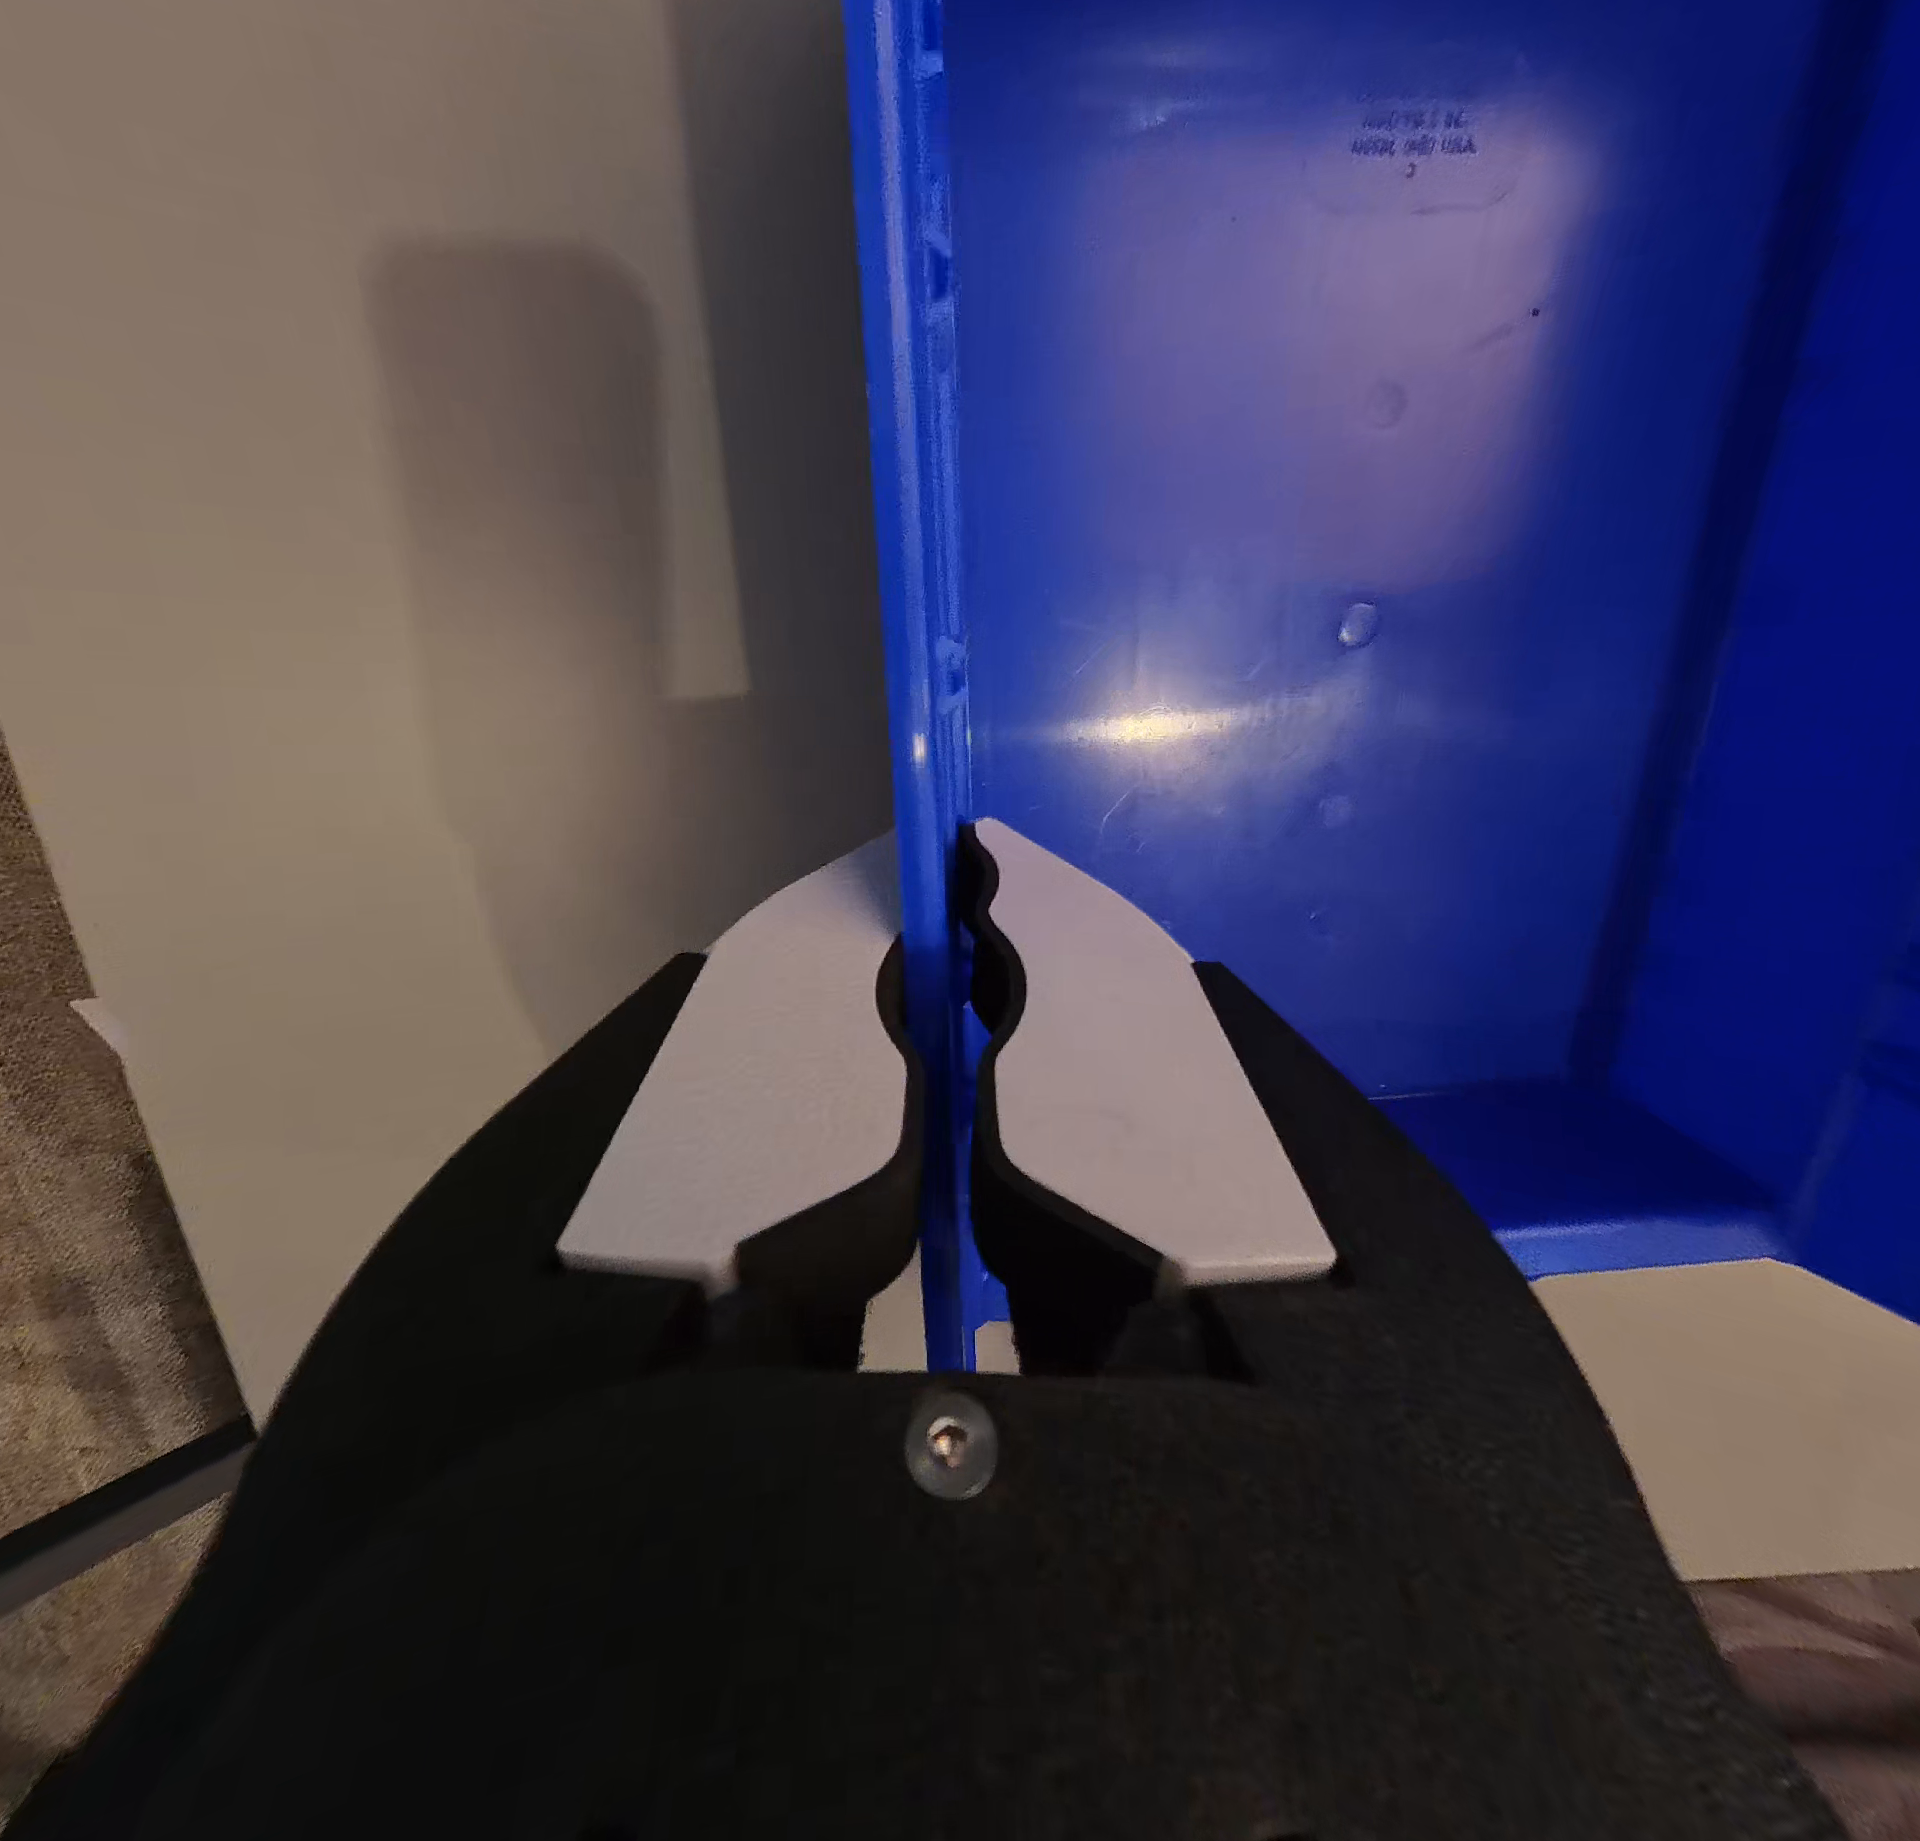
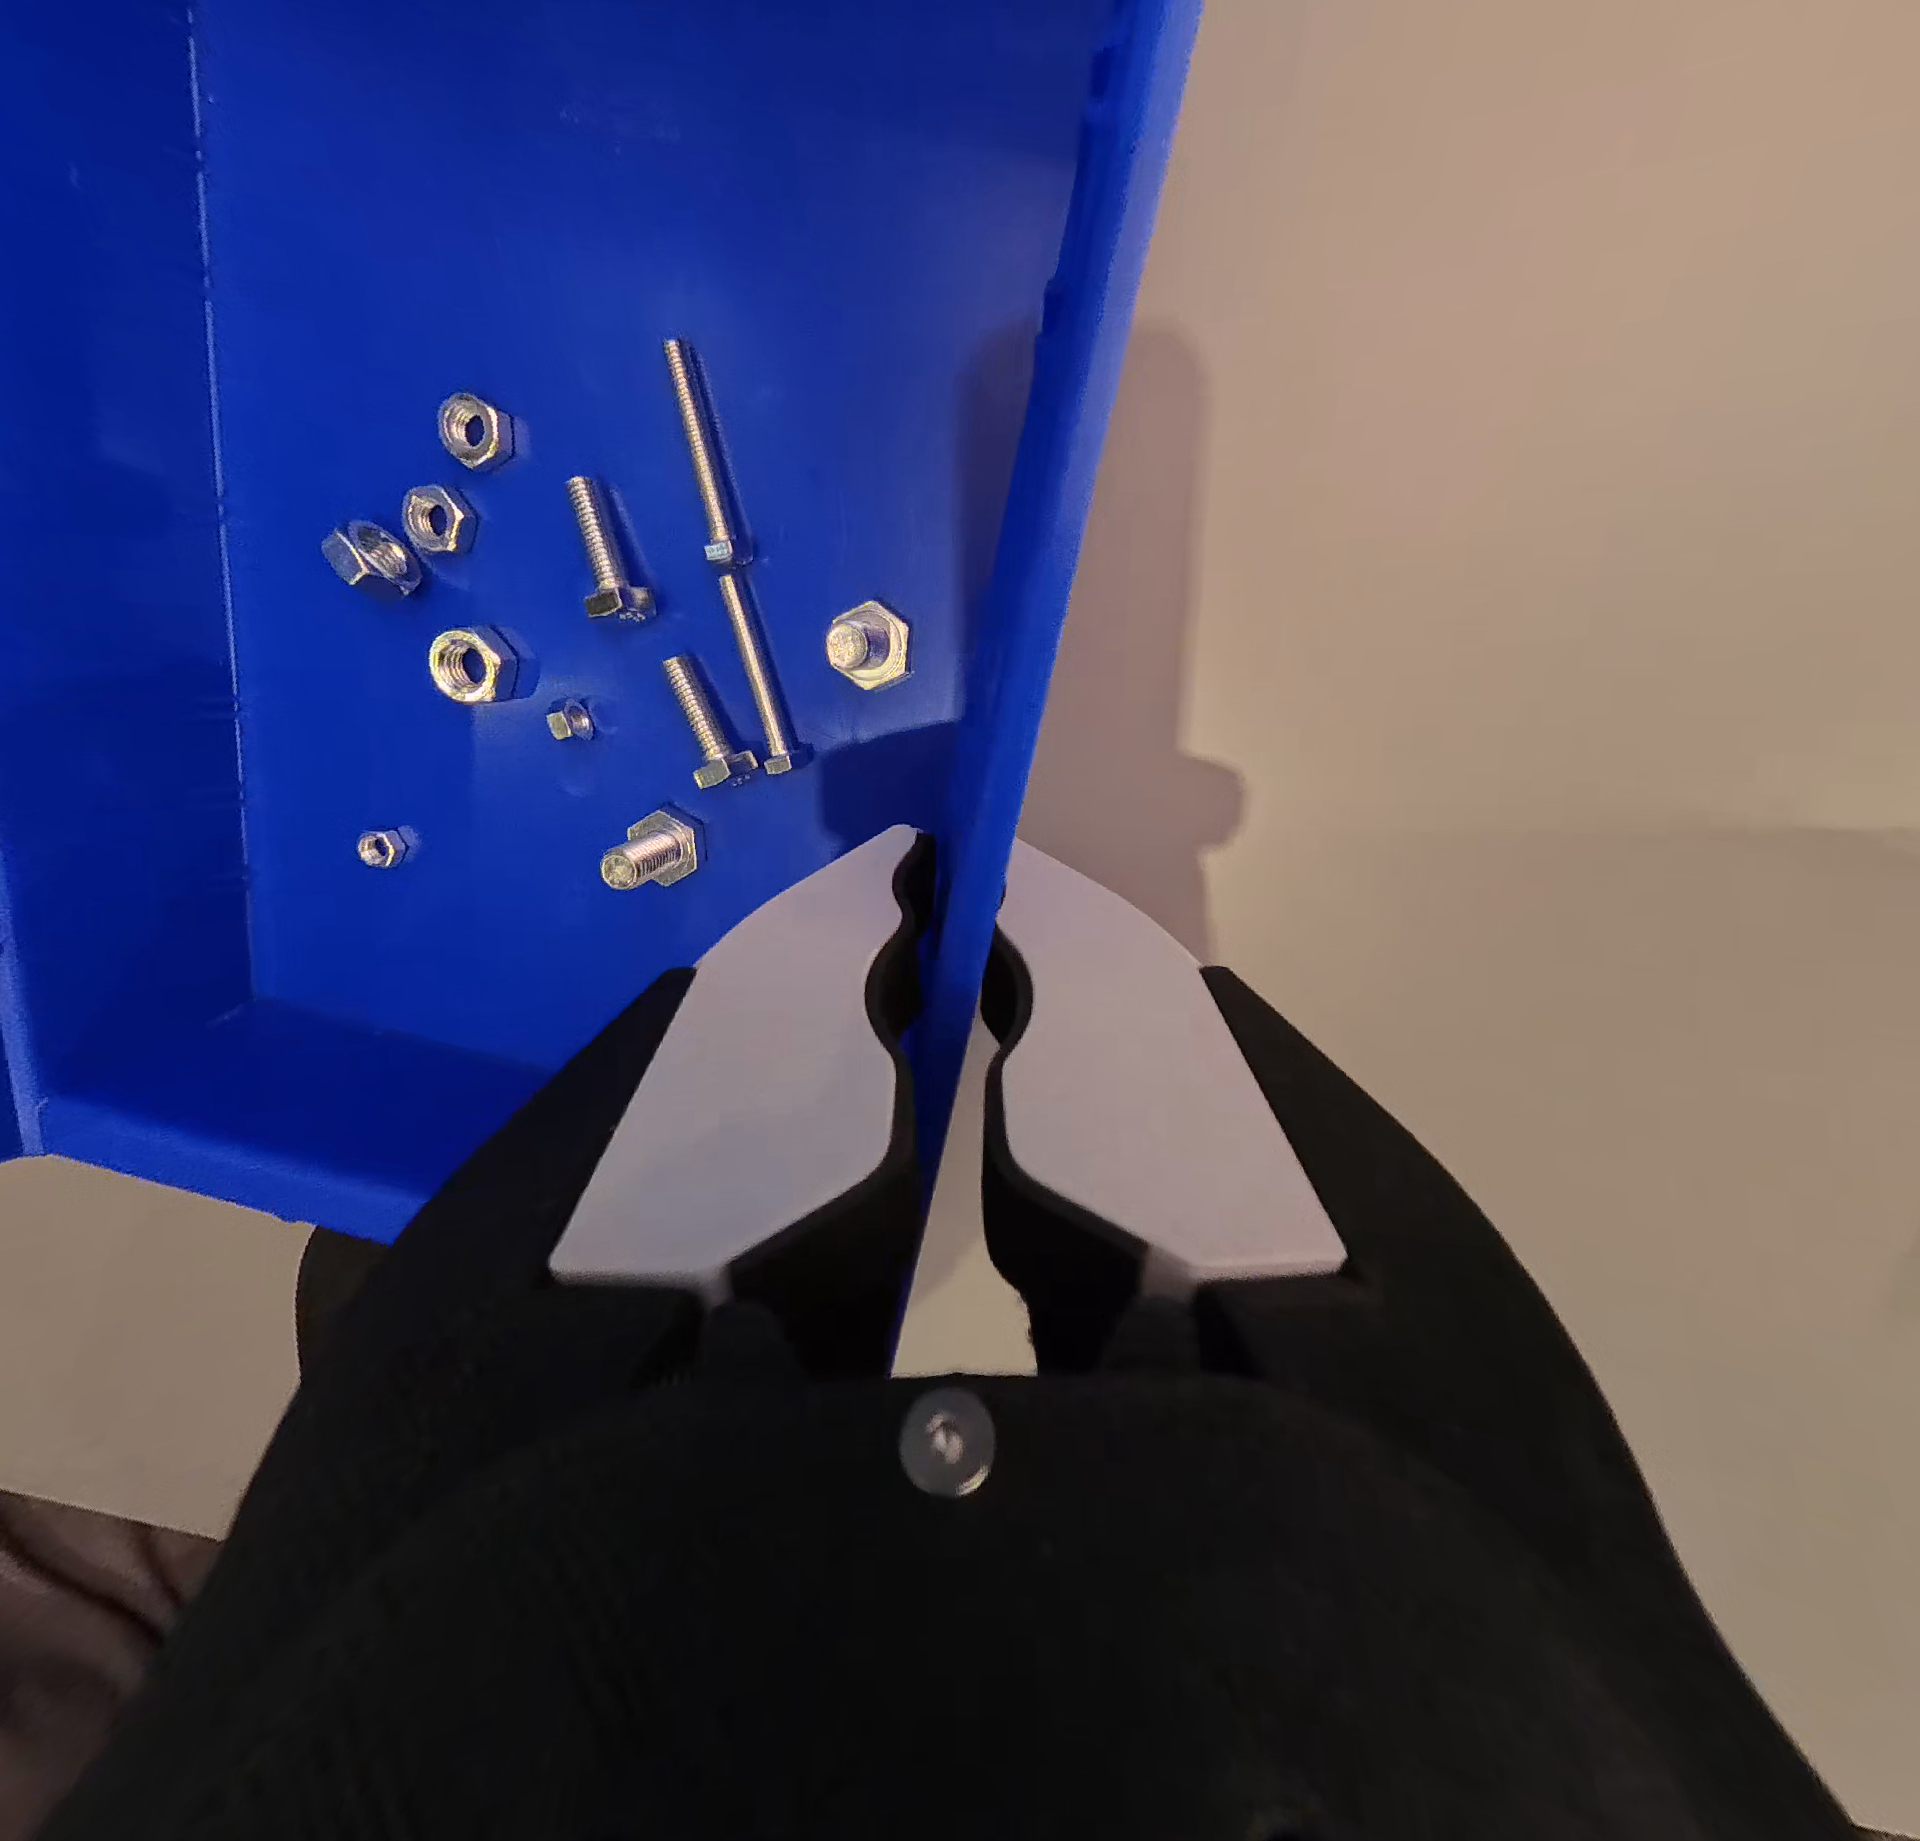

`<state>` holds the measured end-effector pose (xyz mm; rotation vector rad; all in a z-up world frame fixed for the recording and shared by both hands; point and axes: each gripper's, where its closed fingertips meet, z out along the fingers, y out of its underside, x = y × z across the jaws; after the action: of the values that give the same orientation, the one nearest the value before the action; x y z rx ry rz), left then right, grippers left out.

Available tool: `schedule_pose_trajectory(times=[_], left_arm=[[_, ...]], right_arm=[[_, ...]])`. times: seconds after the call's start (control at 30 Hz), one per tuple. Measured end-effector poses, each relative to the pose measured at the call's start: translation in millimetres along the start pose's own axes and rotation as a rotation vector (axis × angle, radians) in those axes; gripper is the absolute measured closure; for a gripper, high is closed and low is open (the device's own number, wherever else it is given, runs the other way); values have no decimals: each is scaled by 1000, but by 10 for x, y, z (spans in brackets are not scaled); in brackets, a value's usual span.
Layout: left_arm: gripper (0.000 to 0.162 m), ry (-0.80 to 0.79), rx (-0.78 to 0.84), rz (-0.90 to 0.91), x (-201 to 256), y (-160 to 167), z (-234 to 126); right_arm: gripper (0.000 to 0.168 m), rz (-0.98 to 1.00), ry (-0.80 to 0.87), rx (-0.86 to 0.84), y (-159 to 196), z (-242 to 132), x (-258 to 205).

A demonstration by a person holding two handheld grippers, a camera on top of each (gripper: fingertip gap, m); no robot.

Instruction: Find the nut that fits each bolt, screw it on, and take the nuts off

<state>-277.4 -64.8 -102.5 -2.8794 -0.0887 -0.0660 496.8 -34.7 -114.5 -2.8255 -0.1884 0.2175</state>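
The left gripper (image 1: 940, 960) pinches the left wall of the blue bin (image 1: 1299, 544); the right gripper (image 2: 956, 950) is clamped on its right wall. Inside the bin, left of and just beyond the right gripper, loose nuts (image 2: 473, 664) lie beside several bolts (image 2: 698, 446). The bin rests on a pale surface (image 2: 1558, 960).

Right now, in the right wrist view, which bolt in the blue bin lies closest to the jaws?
The short thick bolt lying crosswise, hex head toward the bin wall, just left of the right gripper. The other bolts lie farther up the blue bin; the thin ones lie lengthwise.
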Motion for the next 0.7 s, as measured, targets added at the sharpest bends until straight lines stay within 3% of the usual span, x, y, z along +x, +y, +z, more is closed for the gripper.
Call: schedule_pose_trajectory(times=[0.23, 0.43, 0.7], left_arm=[[158, 12, -27, 161, 611, -108, 73], [155, 10, -37, 286, 1150, -133, 118], [134, -30, -28, 439, 1841, -102, 219]], right_arm=[[160, -22, 29, -11, 1, 14, -9], [159, -45, -40, -46, 18, 41, -271], [158, -84, -77, -73, -99, 145, -825]])
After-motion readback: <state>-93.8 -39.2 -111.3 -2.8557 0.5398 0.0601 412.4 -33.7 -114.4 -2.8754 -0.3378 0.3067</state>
